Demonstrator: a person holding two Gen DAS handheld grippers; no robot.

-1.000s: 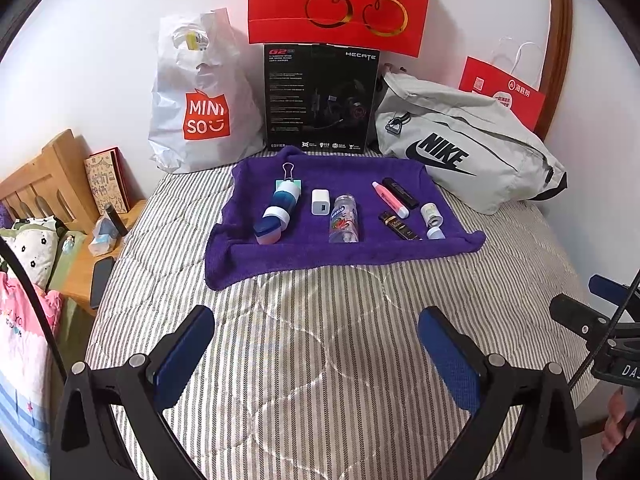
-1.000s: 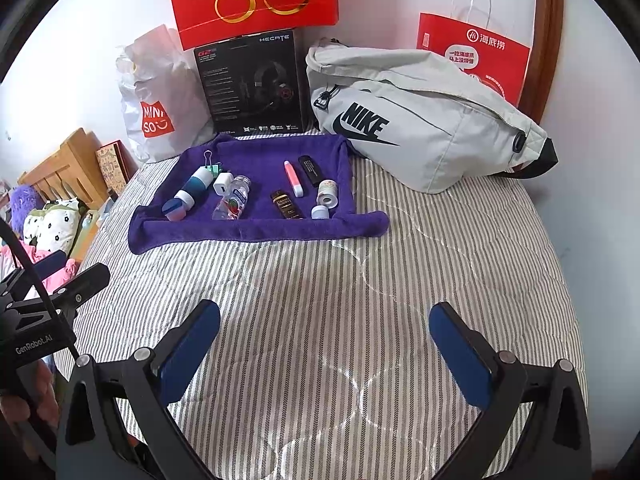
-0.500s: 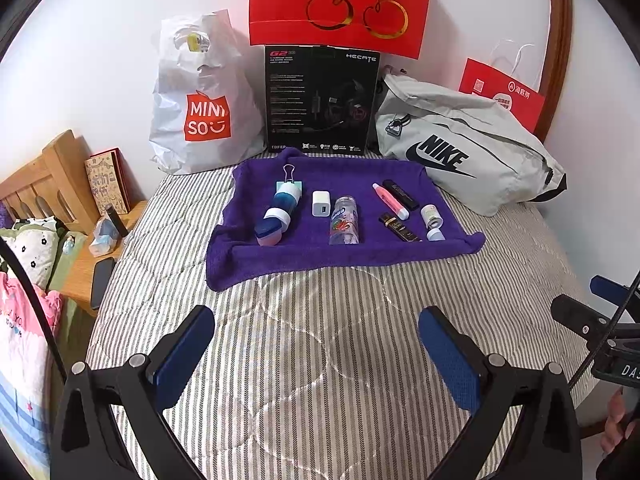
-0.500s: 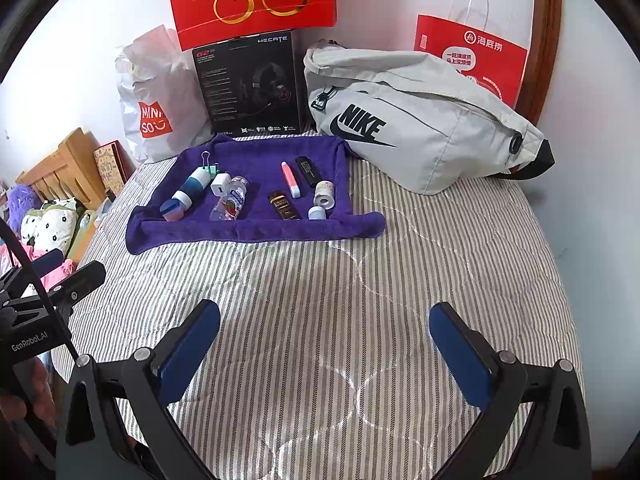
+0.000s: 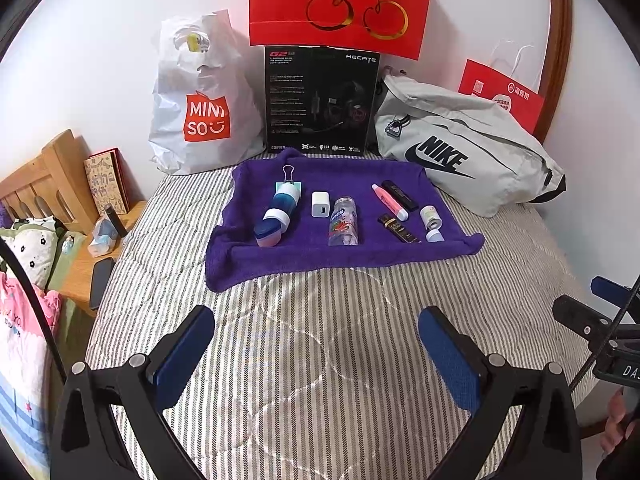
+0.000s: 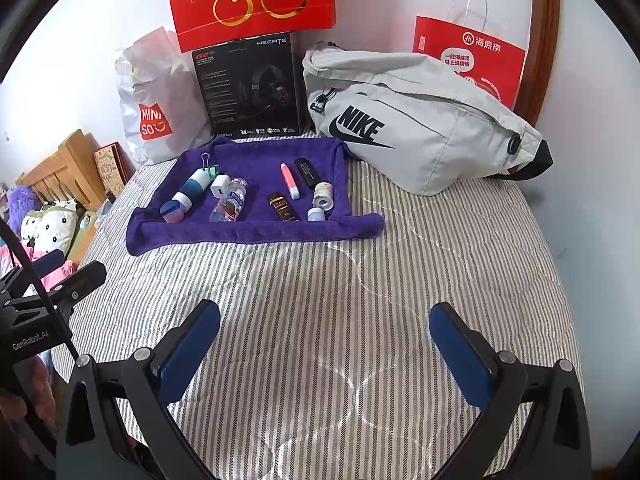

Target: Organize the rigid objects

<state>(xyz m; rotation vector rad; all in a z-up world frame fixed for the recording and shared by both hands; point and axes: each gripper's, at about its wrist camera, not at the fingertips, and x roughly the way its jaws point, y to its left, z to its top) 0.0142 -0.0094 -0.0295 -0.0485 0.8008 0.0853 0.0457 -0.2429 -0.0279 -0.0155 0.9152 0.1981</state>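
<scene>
A purple towel [image 5: 340, 258] [image 6: 256, 234] lies on the striped bed and carries several small items: a blue-and-white bottle [image 5: 278, 216] [image 6: 188, 194] with a binder clip, a white charger [image 5: 321, 204] [image 6: 220, 185], a clear bottle [image 5: 343, 227] [image 6: 230, 205], a pink tube [image 5: 390, 202] [image 6: 290, 181], a black stick [image 5: 399, 193] [image 6: 308, 173], a dark gold-lettered tube [image 5: 399, 229] [image 6: 283, 207] and a small white jar [image 5: 430, 217] [image 6: 323, 197]. My left gripper [image 5: 316, 338] and right gripper [image 6: 325, 334] both hang open over the bare bedcover, well short of the towel, holding nothing.
Behind the towel stand a white Miniso bag [image 5: 200, 100], a black headset box [image 5: 320, 100], a red cherry bag [image 5: 340, 0], a grey Nike bag [image 6: 420, 120] and a red paper bag [image 6: 468, 60]. A wooden bedside shelf [image 5: 84, 264] with a phone is at the left.
Both views have shifted only slightly; the right wrist view has swung a little, so the towel sits a bit lower-left. Both grippers stay open and nothing on the towel has moved.
</scene>
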